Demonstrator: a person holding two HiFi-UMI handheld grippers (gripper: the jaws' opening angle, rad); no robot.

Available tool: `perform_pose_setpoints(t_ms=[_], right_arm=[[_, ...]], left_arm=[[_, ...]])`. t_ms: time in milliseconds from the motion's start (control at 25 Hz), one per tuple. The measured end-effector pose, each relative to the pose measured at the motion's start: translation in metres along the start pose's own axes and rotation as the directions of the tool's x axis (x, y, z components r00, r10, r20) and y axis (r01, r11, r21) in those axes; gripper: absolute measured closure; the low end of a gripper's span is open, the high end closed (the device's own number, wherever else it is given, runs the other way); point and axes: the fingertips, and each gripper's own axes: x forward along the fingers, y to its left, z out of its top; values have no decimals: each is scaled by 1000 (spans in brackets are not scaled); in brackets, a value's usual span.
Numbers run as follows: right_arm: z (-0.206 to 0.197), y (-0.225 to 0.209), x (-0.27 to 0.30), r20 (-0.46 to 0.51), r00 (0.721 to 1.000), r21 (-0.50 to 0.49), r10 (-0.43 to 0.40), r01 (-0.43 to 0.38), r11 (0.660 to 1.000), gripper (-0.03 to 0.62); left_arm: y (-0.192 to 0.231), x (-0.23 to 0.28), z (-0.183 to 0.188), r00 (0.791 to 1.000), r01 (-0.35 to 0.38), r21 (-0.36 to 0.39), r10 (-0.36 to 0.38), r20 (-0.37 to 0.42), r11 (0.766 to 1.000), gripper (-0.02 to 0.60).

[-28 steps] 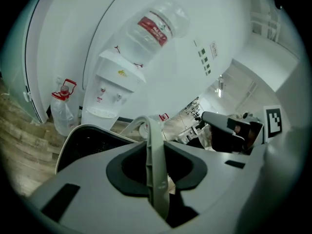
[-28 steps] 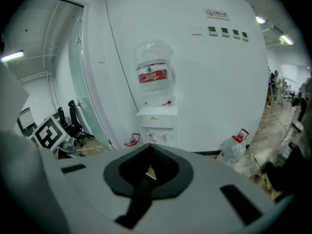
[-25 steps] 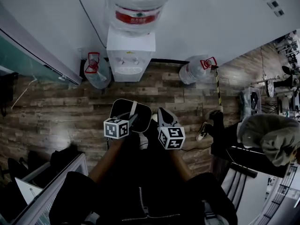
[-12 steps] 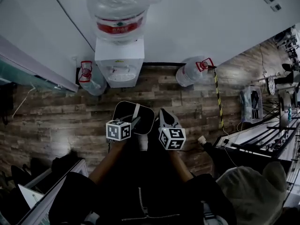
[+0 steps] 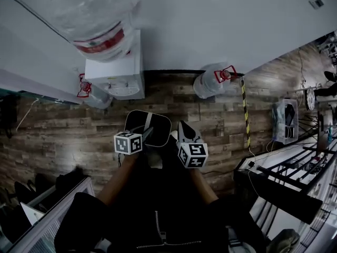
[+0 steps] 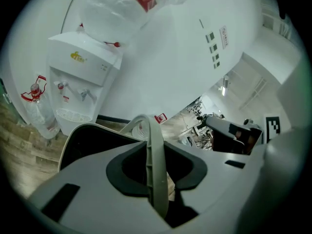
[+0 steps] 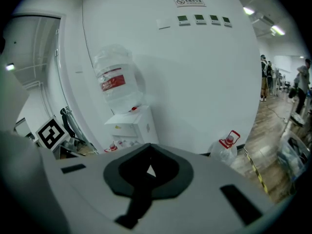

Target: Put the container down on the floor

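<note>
A black container (image 5: 148, 126) with a pale bail handle (image 5: 150, 124) hangs above the wooden floor (image 5: 63, 130) in front of me. My left gripper (image 5: 149, 133) is shut on that handle; in the left gripper view the handle (image 6: 154, 160) runs up between the jaws of the left gripper (image 6: 158, 179), with the container's dark opening (image 6: 92, 145) to its left. My right gripper (image 5: 182, 128) floats just right of the container, apart from it. In the right gripper view its jaws (image 7: 146, 172) are closed together with nothing between them.
A white water dispenser (image 5: 118, 73) with a big bottle (image 5: 97, 20) on top stands against the white wall. One water jug (image 5: 210, 80) stands on the floor to its right, another (image 5: 92, 94) to its left. A yellow-black strip (image 5: 245, 109) and dark racks (image 5: 284, 178) lie to the right.
The dispenser and both jugs have slid left in the head view as I moved. The person in a pale cap at the right has left the view. Both grippers keep their hold and spacing.
</note>
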Motion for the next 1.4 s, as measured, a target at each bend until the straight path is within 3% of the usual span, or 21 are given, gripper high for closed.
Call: perform_pose_setpoints(t_ms=[400,680,1120,1400], right_arm=[[37,-96,19,17,998,-30,62,-61,998,583],[52,-120,41,11,996,-20,83,-83,996,583],[35,-135,126,-101,989,-76,104,-112,991,583],[28,-155,178,-84,992,-45,93,-97,994,583]], left_arm=[[-25,74,59,993,-65,-71,71,96,995,494],[-23,121,98,991,-74,-100,84,101,992,494],[54,235,118,994,-94,-115,99,45,989,494],[100,287,144,991,-115,-117,122,60,987,494]])
